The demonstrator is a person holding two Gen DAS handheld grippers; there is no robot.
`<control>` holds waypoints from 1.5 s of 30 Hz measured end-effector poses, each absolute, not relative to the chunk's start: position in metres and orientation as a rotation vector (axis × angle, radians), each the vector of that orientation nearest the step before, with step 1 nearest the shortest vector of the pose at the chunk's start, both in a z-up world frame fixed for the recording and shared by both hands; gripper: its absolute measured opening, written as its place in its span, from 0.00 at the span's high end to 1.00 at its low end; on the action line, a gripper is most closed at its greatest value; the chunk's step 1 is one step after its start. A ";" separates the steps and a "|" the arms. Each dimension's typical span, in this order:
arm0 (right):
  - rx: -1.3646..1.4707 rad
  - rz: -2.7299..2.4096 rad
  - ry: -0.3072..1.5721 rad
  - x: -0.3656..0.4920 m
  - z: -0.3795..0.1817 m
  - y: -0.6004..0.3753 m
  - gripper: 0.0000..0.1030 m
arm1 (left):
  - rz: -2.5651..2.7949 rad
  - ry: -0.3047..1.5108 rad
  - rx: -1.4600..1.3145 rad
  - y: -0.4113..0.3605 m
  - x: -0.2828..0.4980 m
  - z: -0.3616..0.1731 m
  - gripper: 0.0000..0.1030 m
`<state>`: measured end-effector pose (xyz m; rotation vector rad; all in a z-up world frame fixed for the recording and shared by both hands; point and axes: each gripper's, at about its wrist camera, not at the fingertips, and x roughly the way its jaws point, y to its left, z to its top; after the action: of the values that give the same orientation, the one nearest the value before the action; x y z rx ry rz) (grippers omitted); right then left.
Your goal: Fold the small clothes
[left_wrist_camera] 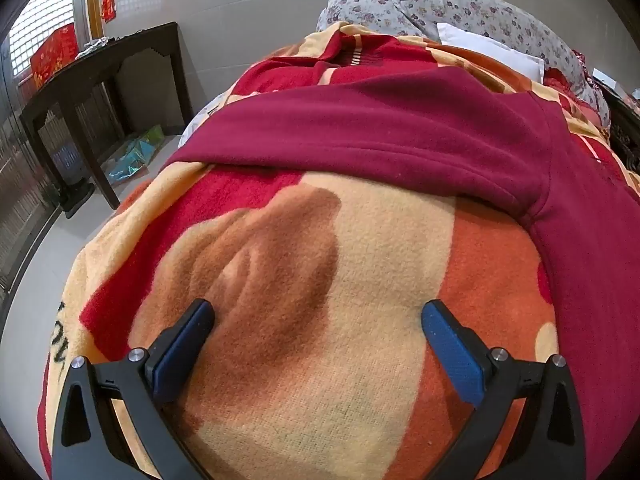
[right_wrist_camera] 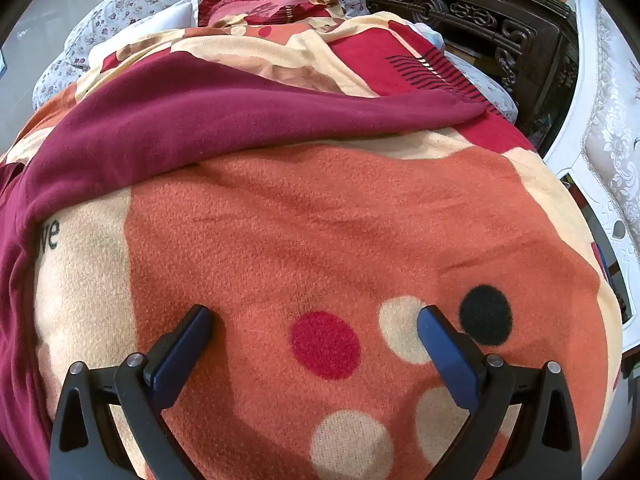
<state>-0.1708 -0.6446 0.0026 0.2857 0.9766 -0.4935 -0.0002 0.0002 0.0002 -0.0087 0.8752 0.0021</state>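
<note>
Both grippers, left gripper [left_wrist_camera: 318, 316] and right gripper [right_wrist_camera: 314, 322], hang wide open and empty over the patterned blanket [left_wrist_camera: 360, 272]. Beyond lies the maroon top [left_wrist_camera: 400, 120], sleeves spread, seemingly unfolded; next, each sleeve needs pinching.

Maroon garment [left_wrist_camera: 400, 120]; orange, cream and red dotted blanket [right_wrist_camera: 320, 220]; floral grey quilt [left_wrist_camera: 460, 12].
</note>
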 end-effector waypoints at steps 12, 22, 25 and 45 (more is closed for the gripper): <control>0.285 -0.495 0.977 -0.169 0.000 -0.646 0.00 | 0.002 0.895 -0.007 -0.001 -0.007 0.012 0.00; 0.258 -0.512 0.986 -0.170 0.002 -0.643 0.00 | -0.079 0.823 0.006 -0.032 -0.054 0.059 0.00; 0.283 -0.563 0.985 -0.175 0.009 -0.639 0.00 | -0.131 0.793 0.021 -0.048 -0.068 0.073 0.00; 0.318 -0.154 0.860 -0.264 0.180 -0.491 0.00 | -0.292 0.750 0.038 -0.109 -0.105 0.105 0.00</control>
<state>-0.2642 -0.4911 0.1798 0.3184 0.8602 -0.1539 -0.1051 -0.1089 0.1053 0.0381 0.7497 -0.2919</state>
